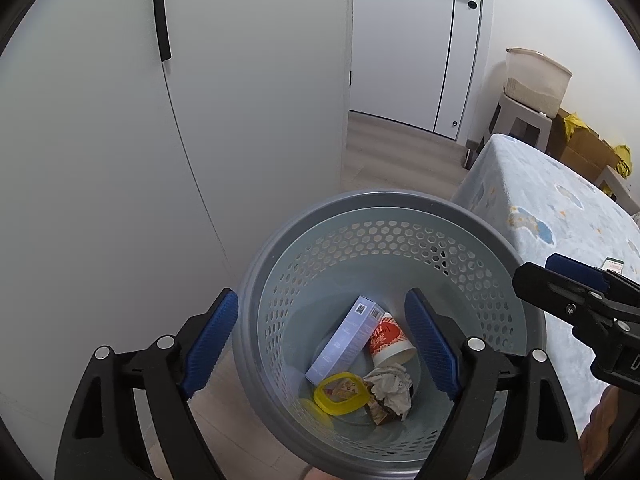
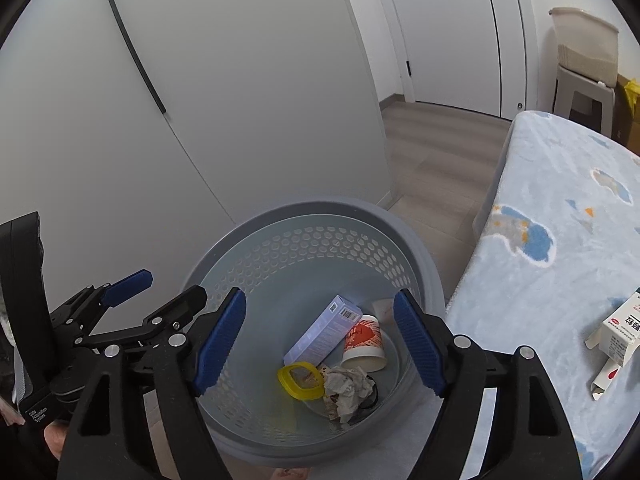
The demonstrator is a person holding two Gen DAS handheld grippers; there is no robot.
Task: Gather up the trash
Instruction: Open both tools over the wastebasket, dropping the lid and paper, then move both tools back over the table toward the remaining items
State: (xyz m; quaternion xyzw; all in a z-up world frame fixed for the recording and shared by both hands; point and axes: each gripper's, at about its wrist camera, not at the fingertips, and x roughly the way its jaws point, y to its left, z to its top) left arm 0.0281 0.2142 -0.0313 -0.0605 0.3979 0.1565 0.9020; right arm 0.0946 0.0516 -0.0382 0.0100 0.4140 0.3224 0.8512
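While both tools (image 1: 322, 344) (image 2: 320, 342) hang spread, empty, over the bin (image 2: 416, 248), reach for the carton (image 2: 618, 330) near the bed's (image 2: 560, 280) right edge.

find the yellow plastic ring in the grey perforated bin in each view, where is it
Left wrist view: the yellow plastic ring lies on the floor of the grey perforated bin, low centre, left of the crumpled white paper.
Right wrist view: the ring lies low centre, again left of the paper.
Shared landmark: the red and white paper cup, lying beside the pale lilac carton.
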